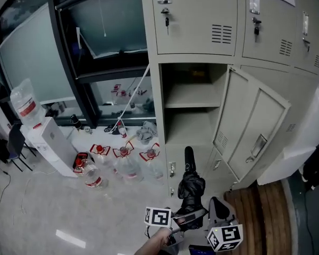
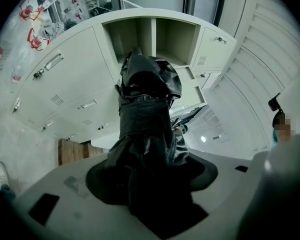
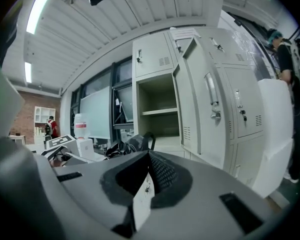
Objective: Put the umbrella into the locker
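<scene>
A folded black umbrella (image 1: 190, 187) stands upright in front of the lockers, its handle (image 1: 188, 155) pointing at the open locker (image 1: 189, 102). My left gripper (image 1: 185, 218) is shut on the umbrella's lower part. In the left gripper view the umbrella (image 2: 146, 109) fills the space between the jaws of the left gripper (image 2: 150, 184) and reaches toward the open locker (image 2: 155, 36). My right gripper (image 1: 219, 211) hangs just right of the umbrella, apart from it. In its own view the right gripper (image 3: 147, 176) is shut with nothing in it, and the umbrella (image 3: 126, 146) shows to its left.
The locker's door (image 1: 251, 132) stands swung open to the right. Several water bottles (image 1: 122, 163) lie on the floor at the left beside a white dispenser (image 1: 49, 142). A wooden floor patch (image 1: 263, 211) lies at the right. A person (image 3: 286, 59) stands by the lockers.
</scene>
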`<state>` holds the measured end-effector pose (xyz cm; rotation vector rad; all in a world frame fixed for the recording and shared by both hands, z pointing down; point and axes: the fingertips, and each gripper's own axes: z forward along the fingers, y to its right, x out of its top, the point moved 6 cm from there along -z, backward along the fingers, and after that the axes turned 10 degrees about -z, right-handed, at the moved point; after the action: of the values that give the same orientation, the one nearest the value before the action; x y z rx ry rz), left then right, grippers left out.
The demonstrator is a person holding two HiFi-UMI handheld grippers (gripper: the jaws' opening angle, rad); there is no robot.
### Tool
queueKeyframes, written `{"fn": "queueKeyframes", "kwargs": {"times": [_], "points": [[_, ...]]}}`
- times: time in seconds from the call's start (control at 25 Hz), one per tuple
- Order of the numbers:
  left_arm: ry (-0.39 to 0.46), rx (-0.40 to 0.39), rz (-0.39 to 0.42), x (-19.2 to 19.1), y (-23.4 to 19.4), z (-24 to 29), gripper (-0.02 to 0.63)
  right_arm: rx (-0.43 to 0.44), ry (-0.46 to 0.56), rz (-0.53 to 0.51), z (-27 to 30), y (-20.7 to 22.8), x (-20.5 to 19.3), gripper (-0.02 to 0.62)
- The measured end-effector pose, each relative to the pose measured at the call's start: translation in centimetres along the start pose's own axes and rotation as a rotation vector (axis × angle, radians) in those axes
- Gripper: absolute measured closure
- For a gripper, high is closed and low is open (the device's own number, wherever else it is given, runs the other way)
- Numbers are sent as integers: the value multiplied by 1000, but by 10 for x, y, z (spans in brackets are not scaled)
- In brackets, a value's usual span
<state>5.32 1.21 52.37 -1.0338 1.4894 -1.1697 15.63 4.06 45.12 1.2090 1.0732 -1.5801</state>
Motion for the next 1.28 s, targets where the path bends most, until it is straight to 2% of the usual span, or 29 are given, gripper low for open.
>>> {"fn": "queueKeyframes", "kwargs": {"times": [0.24,0.44,0.76,1.28], "points": [[-43,-2,16,84,-15,12,331,-6,8,19,88,11,15,594],[-68,-29,3,129,-24,18,333,-43,-1,18,130,20,17,594],[-87,-63,-12,163,-30,35,331,-77,-22,-3,151,34,22,594],[-54,-83,-37,201,-38,44,331,-48,-16,-8,186,43,19,594]]}}
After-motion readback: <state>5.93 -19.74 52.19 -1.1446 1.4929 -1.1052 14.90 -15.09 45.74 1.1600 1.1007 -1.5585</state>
